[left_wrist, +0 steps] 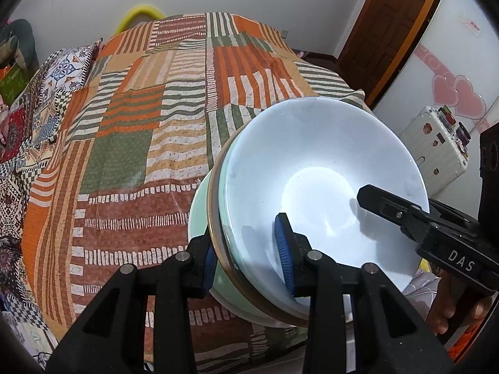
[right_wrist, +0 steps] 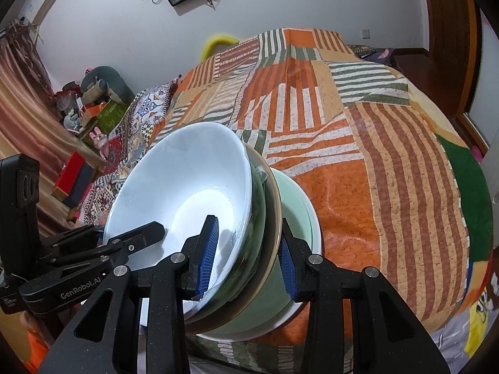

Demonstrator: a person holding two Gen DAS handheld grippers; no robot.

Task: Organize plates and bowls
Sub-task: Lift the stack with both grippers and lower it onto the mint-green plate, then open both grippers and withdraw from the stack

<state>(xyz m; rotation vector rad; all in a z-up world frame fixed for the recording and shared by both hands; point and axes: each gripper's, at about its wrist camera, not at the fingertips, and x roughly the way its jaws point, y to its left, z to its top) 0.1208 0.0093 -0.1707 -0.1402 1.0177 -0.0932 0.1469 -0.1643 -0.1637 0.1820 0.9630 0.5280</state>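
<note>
A stack of nested dishes is held above the bed: a white bowl (left_wrist: 324, 168) on top, a brown-rimmed dish (left_wrist: 215, 215) under it and a pale green bowl (left_wrist: 199, 205) at the bottom. My left gripper (left_wrist: 248, 257) is shut on the stack's near rim, one blue pad inside the white bowl, one outside. My right gripper (right_wrist: 248, 258) is shut on the opposite rim of the same stack (right_wrist: 187, 180), its pads either side of the white bowl and the pale green bowl (right_wrist: 296, 205). Each gripper shows in the other's view, the right one (left_wrist: 436, 230) and the left one (right_wrist: 93, 261).
The bed carries an orange, green and white striped patchwork quilt (left_wrist: 149, 124). A patterned pillow (left_wrist: 68, 65) lies at its left. A white suitcase (left_wrist: 436, 149) and a wooden door (left_wrist: 386, 25) stand at the right. Cluttered boxes and toys (right_wrist: 93, 115) sit left of the bed.
</note>
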